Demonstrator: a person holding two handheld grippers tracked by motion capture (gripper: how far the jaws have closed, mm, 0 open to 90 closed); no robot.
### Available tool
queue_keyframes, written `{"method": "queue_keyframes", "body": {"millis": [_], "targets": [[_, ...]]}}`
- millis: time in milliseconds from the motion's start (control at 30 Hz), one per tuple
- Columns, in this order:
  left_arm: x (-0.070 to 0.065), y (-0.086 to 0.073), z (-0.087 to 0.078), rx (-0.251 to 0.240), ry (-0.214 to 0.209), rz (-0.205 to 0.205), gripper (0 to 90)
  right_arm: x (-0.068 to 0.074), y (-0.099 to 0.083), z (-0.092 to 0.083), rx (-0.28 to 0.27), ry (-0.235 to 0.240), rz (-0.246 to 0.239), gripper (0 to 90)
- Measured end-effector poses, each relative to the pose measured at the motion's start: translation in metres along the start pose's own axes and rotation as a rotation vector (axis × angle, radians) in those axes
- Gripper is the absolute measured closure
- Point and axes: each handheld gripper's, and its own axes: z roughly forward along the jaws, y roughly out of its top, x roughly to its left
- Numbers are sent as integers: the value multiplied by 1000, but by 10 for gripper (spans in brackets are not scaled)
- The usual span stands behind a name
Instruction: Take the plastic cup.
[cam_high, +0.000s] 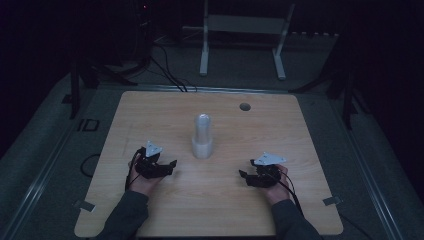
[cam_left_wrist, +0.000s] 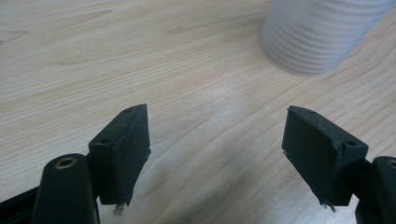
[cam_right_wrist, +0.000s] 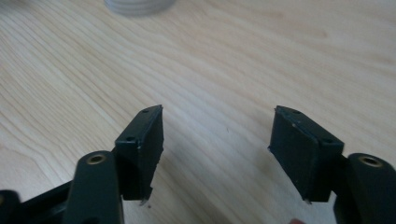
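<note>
A white ribbed post (cam_high: 202, 136) stands upright near the middle of the desk (cam_high: 150, 115). My left tongs (cam_high: 172, 163) sit just left of it, my right tongs (cam_high: 241, 174) farther off to its right; both rest low over the wood, jaws spread wide with nothing between them

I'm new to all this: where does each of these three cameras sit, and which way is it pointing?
High view: sits above the person's side, looking forward and down on the wooden table; both forearms, the left gripper and the right gripper show.
Left gripper view: rides on the left gripper, looking along its open jaws over the tabletop toward the ribbed base of the white cylinder.
Right gripper view: rides on the right gripper, jaws open, pointing at the same tabletop.
Shared: all three views catch the white cylinder, standing upright between the grippers.
</note>
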Motion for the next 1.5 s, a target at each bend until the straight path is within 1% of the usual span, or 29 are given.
{"method": "queue_keyframes", "body": {"millis": [33, 100, 133, 233, 267, 300, 367, 400, 467, 500, 533, 600, 633, 667, 700, 733, 767, 800, 833, 867, 933, 1000, 1067, 1100, 1167, 1233, 1333, 1400, 1500], "targets": [[-1, 1, -1, -10, -2, 3, 237, 2, 1, 0, -10, 4, -2, 367], [-1, 1, -1, -10, -2, 3, 238, 2, 1, 0, -13, 4, -5, 367], [-1, 2, -5, -34, -24, -3, 237, 4, 2, -1, -18, -1, -11, 370], [0, 4, -11, -67, -56, -20, 237, 5, 2, -2, -33, 5, -7, 373], [0, 5, -15, -84, -72, -21, 237, 5, 2, -3, -43, 8, -4, 383], [0, 5, -15, -84, -72, -21, 237, 5, 2, -3, -43, 8, -4, 383], [0, 10, -21, -104, -82, -12, 238, 6, 2, -6, -76, 25, -18, 384], [1, 15, -26, -114, -101, -14, 237, 6, 3, -8, -88, 27, -15, 395], [2, 17, -27, -122, -112, -22, 266, 6, 3, -9, -91, 29, -13, 406], [4, 20, -30, -131, -128, -27, 288, 6, 2, -9, -80, 43, -12, 448], [7, 25, -32, -141, -136, -31, 294, 7, 2, -10, -71, 51, -18, 460], [8, 28, -34, -148, -141, -30, 298, 8, 2, -11, -72, 50, -29, 461], [8, 34, -37, -159, -146, -16, 303, 11, 4, -13, -76, 57, -44, 472], [8, 34, -37, -159, -146, -16, 303, 11, 4, -13, -76, 57, -44, 472], [7, 42, -40, -172, -155, -2, 303, 13, 6, -14, -89, 56, -48, 471], [7, 42, -40, -172, -155, -2, 301, 14, 8, -14, -96, 58, -43, 472], [6, 47, -42, -181, -161, 12, 301, 14, 8, -14, -96, 58, -43, 472], [4, 51, -43, -187, -167, 25, 282, 16, 13, -17, -110, 59, -30, 472], [1, 60, -44, -189, -172, 50, 277, 17, 14, -18, -112, 63, -27, 471], [1, 60, -44, -189, -172, 50, 271, 19, 17, -20, -114, 63, -30, 466], [-3, 70, -45, -200, -179, 77, 261, 23, 21, -22, -117, 50, -45, 466], [-9, 83, -45, -209, -196, 102, 257, 24, 24, -23, -114, 41, -38, 471], [-10, 86, -45, -209, -198, 109, 255, 24, 26, -23, -112, 40, -37, 475], [-13, 92, -43, -208, -204, 122, 255, 24, 27, -23, -112, 40, -36, 480], [-15, 99, -42, -210, -210, 132, 253, 25, 32, -23, -116, 46, -32, 487], [-17, 106, -41, -214, -225, 134, 253, 27, 35, -24, -117, 43, -35, 483], [-20, 114, -39, -226, -257, 151, 240, 28, 40, -24, -124, 38, -45, 462], [-24, 119, -37, -222, -266, 170, 233, 29, 42, -24, -128, 30, -48, 428], [-29, 124, -33, -217, -272, 187, 230, 31, 45, -23, -131, 26, -58, 408]]}}
